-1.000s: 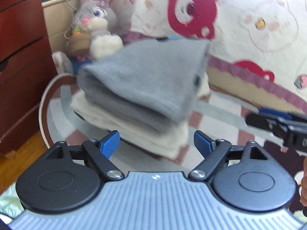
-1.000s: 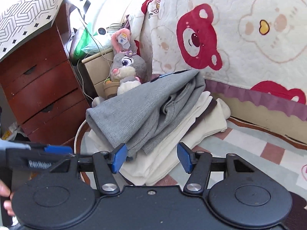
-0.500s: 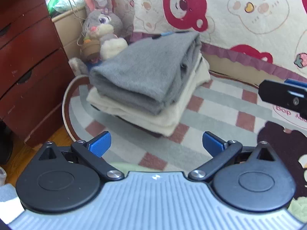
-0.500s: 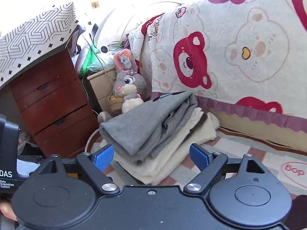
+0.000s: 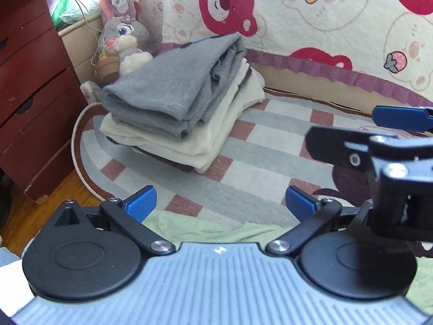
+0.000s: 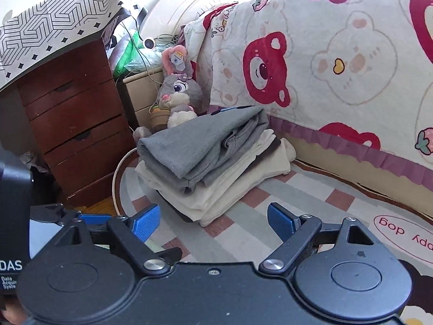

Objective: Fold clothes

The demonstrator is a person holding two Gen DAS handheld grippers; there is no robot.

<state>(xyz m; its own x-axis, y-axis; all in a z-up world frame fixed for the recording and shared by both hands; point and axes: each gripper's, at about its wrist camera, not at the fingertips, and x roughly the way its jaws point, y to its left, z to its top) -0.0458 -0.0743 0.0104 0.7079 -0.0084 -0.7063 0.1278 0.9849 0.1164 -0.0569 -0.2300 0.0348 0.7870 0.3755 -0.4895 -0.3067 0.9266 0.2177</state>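
Your left tool (image 5: 220,203) and right tool (image 6: 213,222) are both spread, empty, near the folded grey sweater (image 5: 173,86) topping the clothes stack.

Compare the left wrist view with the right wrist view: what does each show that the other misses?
Only the left wrist view shows the pale green cloth lying under the open left claw, with nothing between its pads.

Only the right wrist view shows the patterned box on top of the red-brown drawers and the "dog" lettering on the rug.

Both show the folded grey garment topping the cream stack, the plush rabbit, the bear quilt, and the open right claw.
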